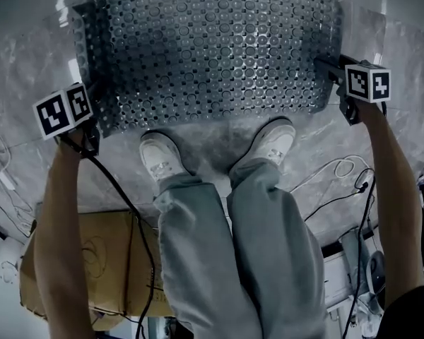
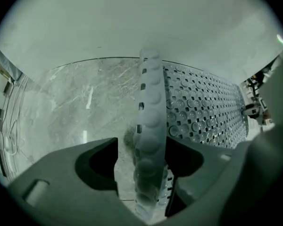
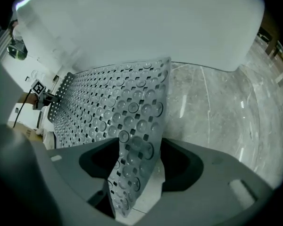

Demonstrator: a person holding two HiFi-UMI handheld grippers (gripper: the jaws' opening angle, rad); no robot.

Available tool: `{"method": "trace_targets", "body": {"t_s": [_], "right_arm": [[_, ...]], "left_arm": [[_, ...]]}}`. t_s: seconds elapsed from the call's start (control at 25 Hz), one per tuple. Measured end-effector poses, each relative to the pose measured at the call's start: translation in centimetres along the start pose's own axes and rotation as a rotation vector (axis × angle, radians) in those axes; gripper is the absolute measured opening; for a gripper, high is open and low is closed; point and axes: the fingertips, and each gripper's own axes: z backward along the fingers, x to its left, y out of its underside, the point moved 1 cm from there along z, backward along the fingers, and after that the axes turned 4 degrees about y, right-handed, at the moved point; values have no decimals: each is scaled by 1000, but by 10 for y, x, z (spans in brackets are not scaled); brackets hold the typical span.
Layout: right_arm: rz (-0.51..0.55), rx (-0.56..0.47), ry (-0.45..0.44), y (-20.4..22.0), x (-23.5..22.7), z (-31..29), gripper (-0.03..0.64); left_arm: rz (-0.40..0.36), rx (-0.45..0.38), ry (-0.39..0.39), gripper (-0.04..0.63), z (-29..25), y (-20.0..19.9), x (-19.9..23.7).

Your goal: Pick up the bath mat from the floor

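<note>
Pale jeans and white shoes are standing nearest, just short of the bath mat's near edge. Left gripper is clamping the mat's left edge and right gripper is pinching its right edge. Taking opposite sides is likely spreading the floppy sheet instead of letting it fold. Mat is hanging stretched between them over the marble floor: translucent, perforated, studded with round suction cups.

A cardboard box is lying behind white shoes (side by side), cables trailing nearby.
</note>
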Motion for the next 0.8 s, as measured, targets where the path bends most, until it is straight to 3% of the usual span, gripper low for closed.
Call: {"method": "trace_targets", "body": {"t_s": [0.08, 0.16, 0.24, 0.36, 0.52, 0.68, 0.8], "right_arm": [[-8, 8, 2, 3, -4, -1, 257], [-18, 7, -6, 2, -4, -1, 253], [-10, 18, -34, 2, 5, -2, 229], [-30, 23, -49, -2, 18, -4, 232], [-65, 43, 8, -4, 15, -6, 139], [-68, 81, 41, -4, 15, -7, 128], [-81, 112, 86, -4, 17, -4, 112]], "left_arm": [[-5, 12, 12, 311, -5, 1, 0], [-8, 30, 30, 310, -9, 2, -3], [-17, 61, 46, 239, -14, 5, -9], [-29, 79, 29, 230, -18, 9, -13], [-43, 99, 16, 227, -17, 8, -14], [-36, 101, -3, 212, -15, 9, -13], [-36, 171, -30, 116, -12, 10, -14]]}}
